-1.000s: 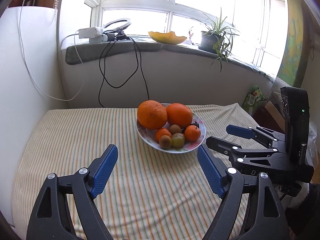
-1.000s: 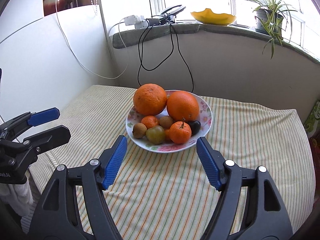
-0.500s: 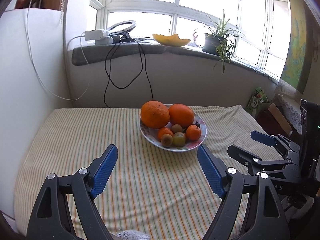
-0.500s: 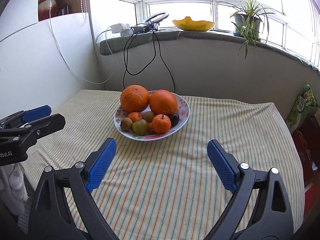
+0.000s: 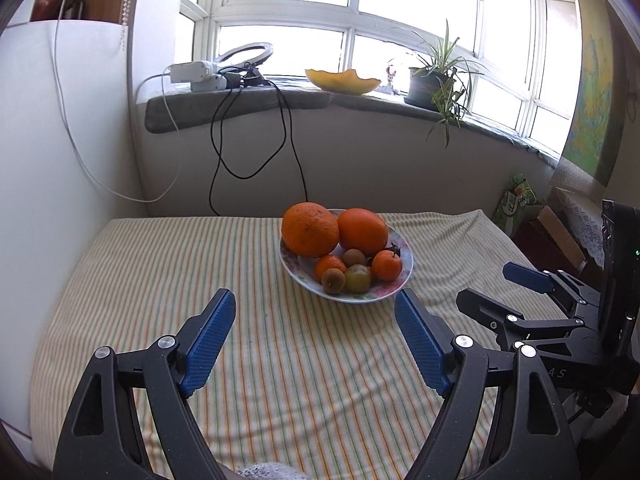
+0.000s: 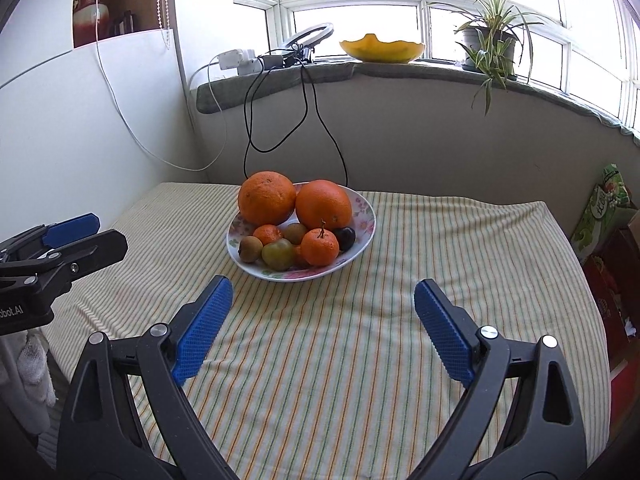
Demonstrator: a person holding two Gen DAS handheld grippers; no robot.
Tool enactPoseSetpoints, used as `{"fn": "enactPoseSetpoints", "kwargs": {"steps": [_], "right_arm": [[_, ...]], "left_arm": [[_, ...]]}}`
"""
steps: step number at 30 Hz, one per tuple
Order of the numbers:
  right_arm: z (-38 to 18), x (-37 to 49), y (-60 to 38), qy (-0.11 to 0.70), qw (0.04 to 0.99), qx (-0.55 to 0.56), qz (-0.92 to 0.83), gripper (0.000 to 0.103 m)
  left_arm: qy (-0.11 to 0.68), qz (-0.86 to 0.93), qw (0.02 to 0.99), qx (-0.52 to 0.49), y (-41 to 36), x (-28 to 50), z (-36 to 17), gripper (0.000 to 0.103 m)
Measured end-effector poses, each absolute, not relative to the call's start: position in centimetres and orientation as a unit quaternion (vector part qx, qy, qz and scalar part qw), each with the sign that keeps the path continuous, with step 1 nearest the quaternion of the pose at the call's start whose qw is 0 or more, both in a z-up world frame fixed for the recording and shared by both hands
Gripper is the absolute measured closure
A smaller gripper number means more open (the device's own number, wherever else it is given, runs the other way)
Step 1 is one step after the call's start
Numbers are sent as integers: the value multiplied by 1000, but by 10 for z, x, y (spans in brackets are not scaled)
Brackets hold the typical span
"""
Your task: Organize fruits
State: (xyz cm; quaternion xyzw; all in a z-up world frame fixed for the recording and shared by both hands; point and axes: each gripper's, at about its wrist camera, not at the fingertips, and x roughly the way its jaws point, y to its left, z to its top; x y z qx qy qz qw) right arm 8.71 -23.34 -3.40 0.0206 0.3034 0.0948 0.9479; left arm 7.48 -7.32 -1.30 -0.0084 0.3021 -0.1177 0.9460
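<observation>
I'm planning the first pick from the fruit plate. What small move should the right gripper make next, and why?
Probably ease the right gripper forward toward the small stemmed orange mandarin. Its jaws are open and empty, short of the white floral plate, and that fruit sits exposed at the near rim, ahead of them.

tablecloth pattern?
The tablecloth has thin green and orange stripes on cream, clearest in the right wrist view.

Table (image 6: pixel 460 264) draped to every visible edge in a cream cloth (image 5: pixel 160 280) with thin orange and green stripes, wrinkled in places, carrying only a floral-rimmed plate (image 6: pixel 366 216) heaped with fruit, set toward the far edge and nearer the far left corner.
</observation>
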Motion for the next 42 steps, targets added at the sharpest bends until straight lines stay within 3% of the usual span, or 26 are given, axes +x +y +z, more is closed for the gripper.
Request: {"fn": "enactPoseSetpoints", "kwargs": {"steps": [42], "right_arm": [[-45,93,-233,322,942,32,93,9]], "left_arm": [[307,-109,945,-1,-74,77,-19,21]]}}
